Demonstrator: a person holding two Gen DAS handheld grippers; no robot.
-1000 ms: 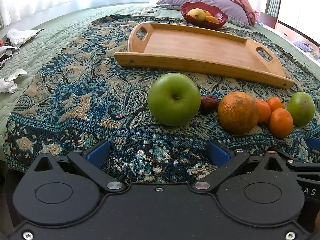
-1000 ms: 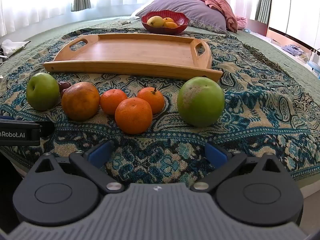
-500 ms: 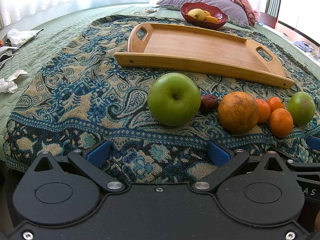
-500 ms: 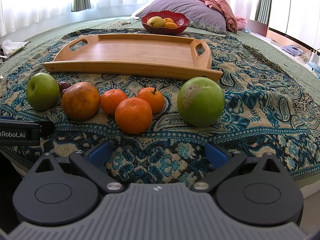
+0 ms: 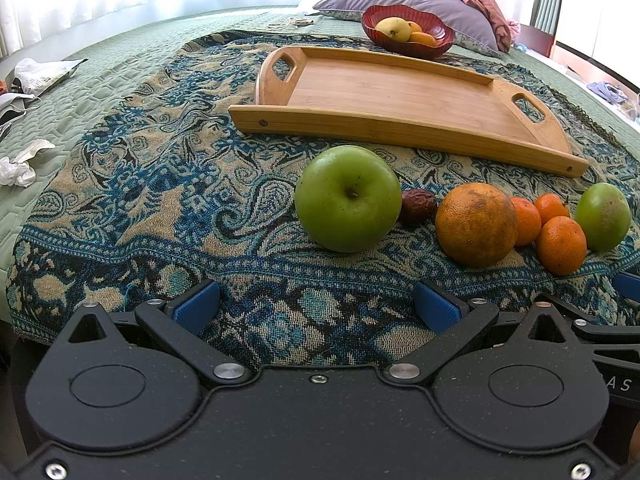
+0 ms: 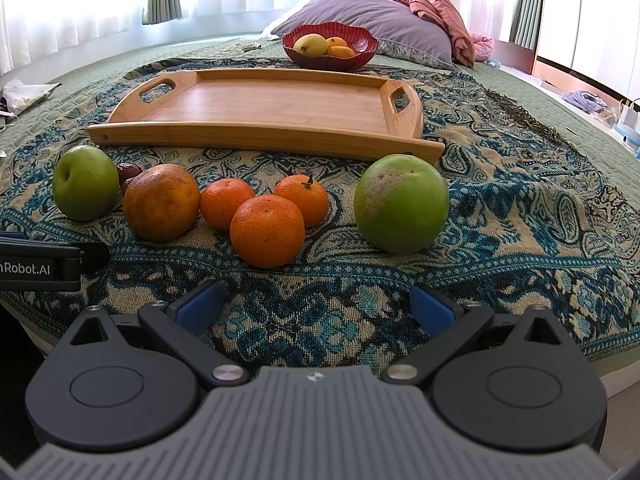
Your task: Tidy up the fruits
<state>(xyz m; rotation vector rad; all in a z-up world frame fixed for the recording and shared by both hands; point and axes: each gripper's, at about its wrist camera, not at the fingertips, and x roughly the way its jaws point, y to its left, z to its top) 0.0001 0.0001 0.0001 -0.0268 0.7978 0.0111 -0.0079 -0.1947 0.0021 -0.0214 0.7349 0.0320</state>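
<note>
Wooden tray (image 6: pixel 272 110) sits bare behind the row of fruit: green apple (image 5: pixel 348 199), big orange (image 5: pixel 476 225). Left claw (image 5: pixel 316 306) and right claw (image 6: pixel 316 304) both gape wide, holding nothing.

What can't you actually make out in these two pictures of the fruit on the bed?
- Dark red fruit: right view, mostly hidden behind the big orange and left green apple; its kind is unclear.
- Red bowl: both views, its wall hides how many fruits lie inside.
- Left tangerine: left view, partly hidden behind the big orange.
- Crumpled papers: left view, cut by the edge.
</note>
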